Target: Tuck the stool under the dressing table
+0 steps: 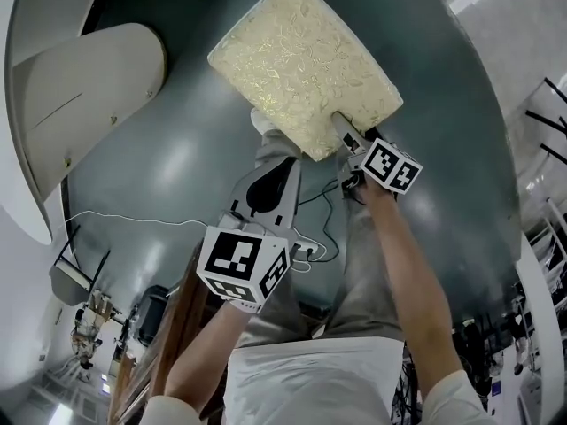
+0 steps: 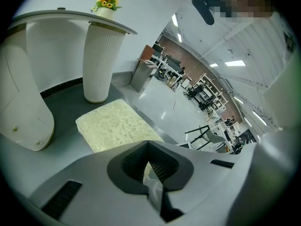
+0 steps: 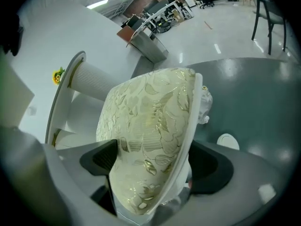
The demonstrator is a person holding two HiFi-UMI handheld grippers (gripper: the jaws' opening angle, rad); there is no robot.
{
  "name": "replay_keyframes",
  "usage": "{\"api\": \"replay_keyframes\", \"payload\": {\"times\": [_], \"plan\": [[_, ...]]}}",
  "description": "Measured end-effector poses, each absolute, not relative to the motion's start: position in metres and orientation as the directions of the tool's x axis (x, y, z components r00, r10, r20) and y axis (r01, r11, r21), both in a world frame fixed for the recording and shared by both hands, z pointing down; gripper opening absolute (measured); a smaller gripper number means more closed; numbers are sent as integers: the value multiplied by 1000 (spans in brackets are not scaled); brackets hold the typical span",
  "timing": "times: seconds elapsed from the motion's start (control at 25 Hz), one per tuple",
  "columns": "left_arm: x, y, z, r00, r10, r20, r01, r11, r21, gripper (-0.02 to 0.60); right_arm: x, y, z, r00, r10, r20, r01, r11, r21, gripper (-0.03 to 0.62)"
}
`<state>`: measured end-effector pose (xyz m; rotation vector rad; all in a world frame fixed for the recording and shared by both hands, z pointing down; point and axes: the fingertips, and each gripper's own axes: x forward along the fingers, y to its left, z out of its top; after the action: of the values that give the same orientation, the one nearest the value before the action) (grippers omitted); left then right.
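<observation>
The stool [image 1: 301, 60] has a cream floral cushion and stands on the dark floor in the head view, right of the white dressing table [image 1: 89, 78]. My right gripper [image 1: 347, 135] is at the seat's near corner. In the right gripper view the seat [image 3: 146, 126] fills the space between the wide-set jaws of the right gripper [image 3: 150, 161], with no clear squeeze. My left gripper [image 1: 273, 162] hovers just short of the stool's near-left side. In its own view the left gripper [image 2: 149, 166] is shut, with the cushion [image 2: 117, 126] ahead and the table's fluted pedestal [image 2: 101, 60] beyond.
A white cable [image 1: 115, 220] trails over the floor at the left. Yellow flowers [image 2: 107, 4] sit on the tabletop. A small white disc [image 3: 228, 140] lies on the floor beside the stool. My grey-trousered legs [image 1: 354, 264] stand right behind the stool. Desks and chairs [image 2: 202, 88] fill the far room.
</observation>
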<state>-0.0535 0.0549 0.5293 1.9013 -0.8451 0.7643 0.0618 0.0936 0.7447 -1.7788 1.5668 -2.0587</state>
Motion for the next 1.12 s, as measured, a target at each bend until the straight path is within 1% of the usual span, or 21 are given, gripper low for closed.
{"api": "replay_keyframes", "payload": {"times": [0.28,0.6,1.12], "plan": [[-60,54,532,578,-247,778,-802,-350,485,9,59,89,742,-354,-563,747,-570,-504,-650,477],[-70,38,531,570,-278,773,-813,-326,482,9,48,63,743,-358,-565,743,-585,-484,-651,477],[-90,7,535,554,-305,774,-829,-289,479,9,13,23,745,-371,-563,739,-569,-491,-660,477]]}}
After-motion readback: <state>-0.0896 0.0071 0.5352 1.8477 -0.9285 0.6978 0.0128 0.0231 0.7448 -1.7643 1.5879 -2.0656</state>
